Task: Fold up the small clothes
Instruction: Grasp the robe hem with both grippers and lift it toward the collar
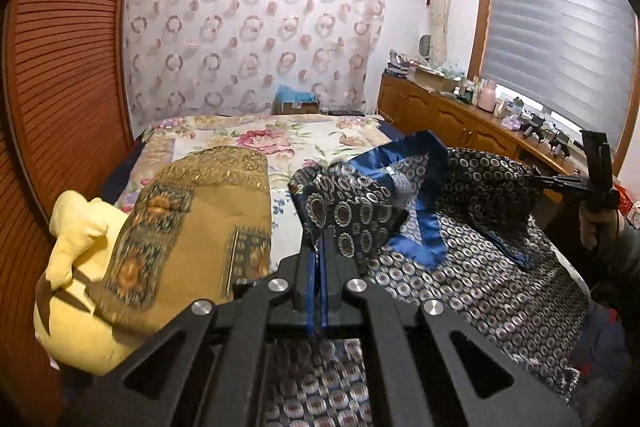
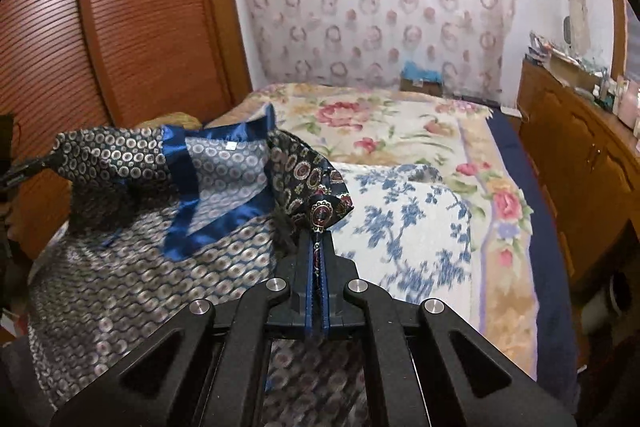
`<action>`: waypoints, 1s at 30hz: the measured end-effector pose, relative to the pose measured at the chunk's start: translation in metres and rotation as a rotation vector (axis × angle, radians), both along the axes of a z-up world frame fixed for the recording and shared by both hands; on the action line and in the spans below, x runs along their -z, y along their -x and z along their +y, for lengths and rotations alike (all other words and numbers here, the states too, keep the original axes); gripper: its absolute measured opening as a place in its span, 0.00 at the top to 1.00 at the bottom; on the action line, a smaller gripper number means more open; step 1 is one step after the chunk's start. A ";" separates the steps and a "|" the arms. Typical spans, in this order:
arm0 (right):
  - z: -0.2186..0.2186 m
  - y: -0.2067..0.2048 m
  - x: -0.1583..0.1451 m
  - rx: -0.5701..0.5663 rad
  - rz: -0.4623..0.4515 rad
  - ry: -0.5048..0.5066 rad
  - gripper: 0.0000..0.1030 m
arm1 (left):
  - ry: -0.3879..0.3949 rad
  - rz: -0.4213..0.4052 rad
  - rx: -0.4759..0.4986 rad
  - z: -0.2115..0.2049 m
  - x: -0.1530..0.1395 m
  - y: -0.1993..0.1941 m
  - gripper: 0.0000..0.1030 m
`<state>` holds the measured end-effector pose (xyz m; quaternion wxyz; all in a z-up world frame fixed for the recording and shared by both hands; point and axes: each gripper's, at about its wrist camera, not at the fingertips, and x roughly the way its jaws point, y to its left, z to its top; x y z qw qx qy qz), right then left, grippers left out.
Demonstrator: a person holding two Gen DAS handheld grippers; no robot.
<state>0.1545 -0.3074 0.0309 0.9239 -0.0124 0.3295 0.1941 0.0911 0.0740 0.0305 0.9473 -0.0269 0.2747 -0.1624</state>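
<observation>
A dark blue patterned garment point(image 1: 460, 259) with shiny blue trim and circle prints is held up over the bed by both grippers. My left gripper point(image 1: 320, 239) is shut on one corner of it, the cloth bunched at the fingertips. My right gripper point(image 2: 320, 231) is shut on the other corner point(image 2: 316, 187). In the left wrist view the right gripper point(image 1: 540, 181) shows at the far right, held by a hand point(image 1: 600, 227), pinching the garment. The garment point(image 2: 140, 247) hangs between the two, its lower part draped on the bed.
A flowered bedspread point(image 2: 400, 123) covers the bed, with a blue-and-white floral cloth point(image 2: 412, 227) on it. A mustard patterned cloth point(image 1: 200, 227) and a yellow plush point(image 1: 76, 267) lie at the left. A wooden louvred wardrobe point(image 1: 60, 87) stands left, a cluttered wooden cabinet point(image 1: 460, 115) right.
</observation>
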 end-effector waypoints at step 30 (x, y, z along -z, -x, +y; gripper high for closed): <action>-0.024 0.171 0.047 0.064 0.148 0.079 0.93 | 0.000 0.113 -0.125 0.059 0.034 0.118 0.65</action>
